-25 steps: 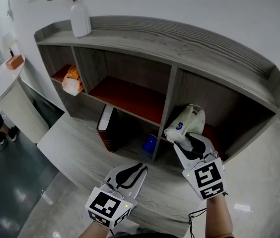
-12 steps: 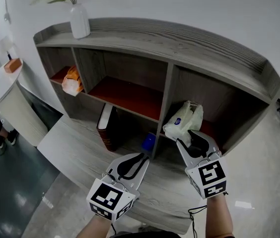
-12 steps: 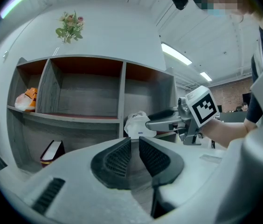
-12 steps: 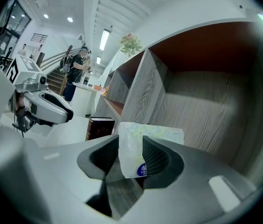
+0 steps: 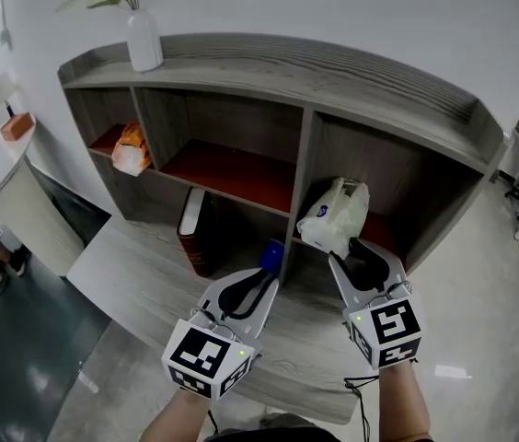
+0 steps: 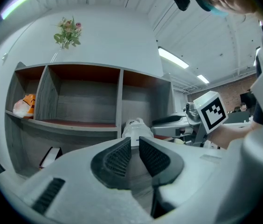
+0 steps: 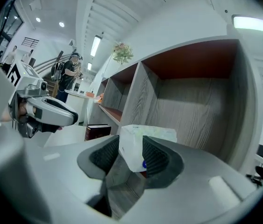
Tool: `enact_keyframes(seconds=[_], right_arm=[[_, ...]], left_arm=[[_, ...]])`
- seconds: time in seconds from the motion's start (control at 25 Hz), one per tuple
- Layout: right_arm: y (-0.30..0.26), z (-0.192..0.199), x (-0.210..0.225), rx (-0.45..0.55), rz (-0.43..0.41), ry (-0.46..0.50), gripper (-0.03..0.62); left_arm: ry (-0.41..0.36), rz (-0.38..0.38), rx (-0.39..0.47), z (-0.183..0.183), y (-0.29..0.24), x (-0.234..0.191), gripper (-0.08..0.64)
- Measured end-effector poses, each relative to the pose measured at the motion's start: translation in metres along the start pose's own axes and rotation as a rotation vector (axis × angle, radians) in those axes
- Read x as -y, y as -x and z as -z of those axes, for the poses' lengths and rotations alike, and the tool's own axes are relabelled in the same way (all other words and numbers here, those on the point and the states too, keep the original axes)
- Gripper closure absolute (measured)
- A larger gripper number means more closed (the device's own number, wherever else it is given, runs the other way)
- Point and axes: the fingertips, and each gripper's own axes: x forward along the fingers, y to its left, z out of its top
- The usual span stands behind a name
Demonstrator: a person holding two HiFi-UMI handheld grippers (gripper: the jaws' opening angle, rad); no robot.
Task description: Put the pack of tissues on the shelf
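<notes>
Though partly hidden, the tissue pack [image 5: 340, 208] looks pale, seemingly blue-labelled.

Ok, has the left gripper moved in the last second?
Yes. The left gripper has moved forward toward the shelf; its tip is now closer to the blue object.

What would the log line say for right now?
right gripper: holding pack of tissues at shelf | left gripper: shut, empty
</notes>
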Motion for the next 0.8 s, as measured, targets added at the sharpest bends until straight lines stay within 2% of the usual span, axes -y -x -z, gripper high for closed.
enact_keyframes(seconds=[0.4,0.8], right_arm=[[0.038,0.001,-0.006,0.013,0.086,-0.05,0.459],[0.073,0.012,-0.023,0.0,0.126,-0.105,0.482]], left_arm=[[0.006,0.047,0.006,0.003,0.016,0.014,0.515],[0.007,0.098,0.01,0.006,0.03,0.036,0.515]])
